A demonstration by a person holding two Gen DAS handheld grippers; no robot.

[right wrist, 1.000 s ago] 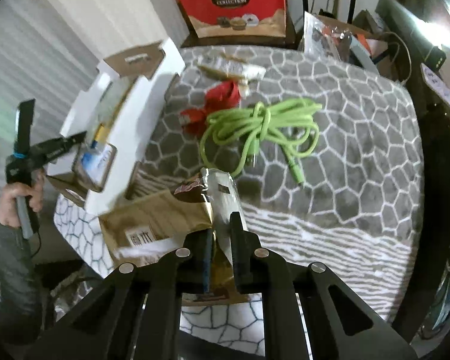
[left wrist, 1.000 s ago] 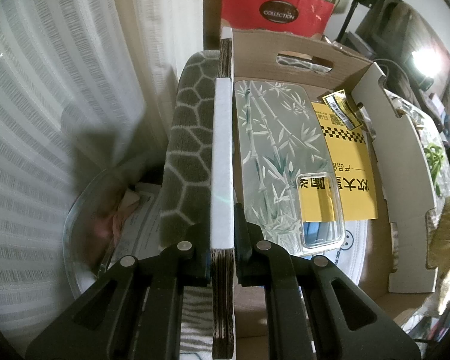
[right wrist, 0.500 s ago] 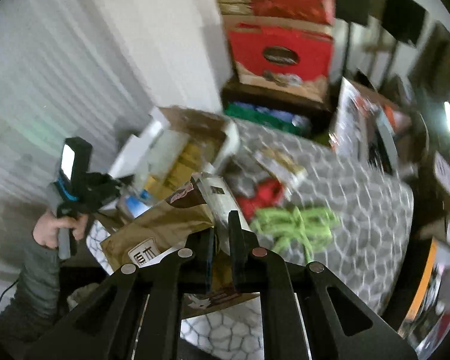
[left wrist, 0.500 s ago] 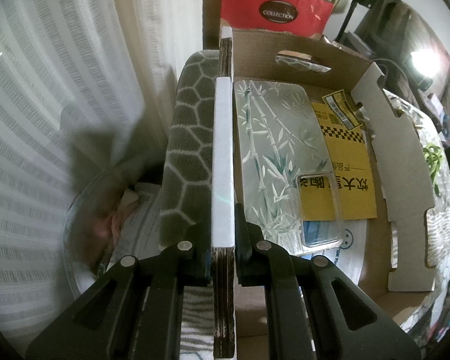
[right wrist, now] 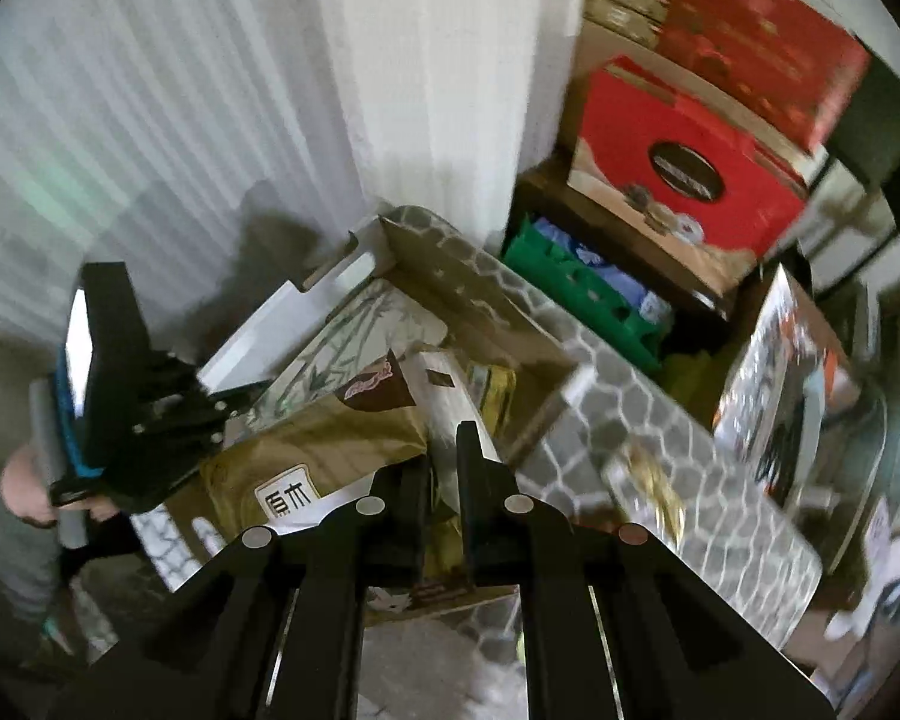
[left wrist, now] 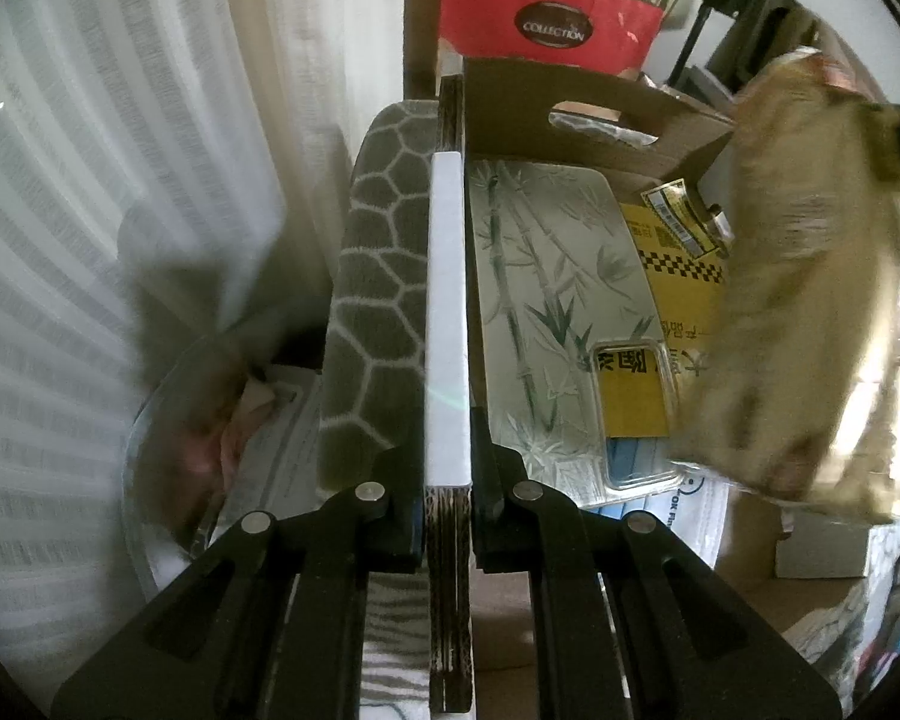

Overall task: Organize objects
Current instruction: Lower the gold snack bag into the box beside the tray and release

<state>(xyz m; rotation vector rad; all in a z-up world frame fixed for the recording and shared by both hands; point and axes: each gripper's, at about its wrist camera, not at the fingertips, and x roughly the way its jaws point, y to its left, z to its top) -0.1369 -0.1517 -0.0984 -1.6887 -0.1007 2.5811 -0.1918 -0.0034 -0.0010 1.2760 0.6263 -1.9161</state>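
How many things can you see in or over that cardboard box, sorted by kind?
Seen from the left wrist camera, inside the cardboard box:
Bamboo-print board: 1
Yellow printed packet: 1
Clear plastic case: 1
Gold-brown snack bag, held over it: 1
Total: 4
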